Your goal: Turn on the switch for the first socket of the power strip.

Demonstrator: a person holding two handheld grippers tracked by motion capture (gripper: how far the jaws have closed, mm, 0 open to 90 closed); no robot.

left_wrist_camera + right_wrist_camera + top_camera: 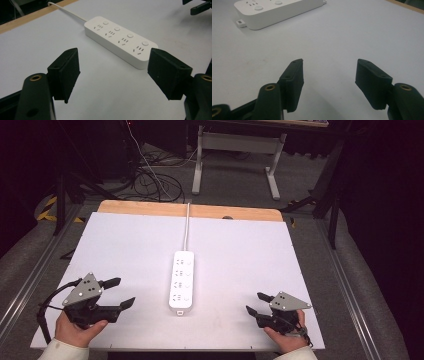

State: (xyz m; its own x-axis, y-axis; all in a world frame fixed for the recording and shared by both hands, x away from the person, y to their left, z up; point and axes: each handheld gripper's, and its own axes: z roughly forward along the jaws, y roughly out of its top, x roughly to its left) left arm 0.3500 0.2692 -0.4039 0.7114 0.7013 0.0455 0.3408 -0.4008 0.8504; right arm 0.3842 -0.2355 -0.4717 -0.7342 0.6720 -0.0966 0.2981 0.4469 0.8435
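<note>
A white table (125,245) carries a four-outlet power strip (182,280) at its centre, long axis running from the person's edge to the far edge, its cord (186,227) leaving over the far side. It lies between the left gripper (120,292) and right gripper (255,303), both empty with jaws apart, roughly equally near.

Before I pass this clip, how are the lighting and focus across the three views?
High view: white table evenly lit, surroundings dark, power strip legible though soft. Left gripper view: strip sockets sharp, mild vignetting at corners. Right gripper view: the near jaws slightly soft, a faint smudge on the table, no glare.
</note>
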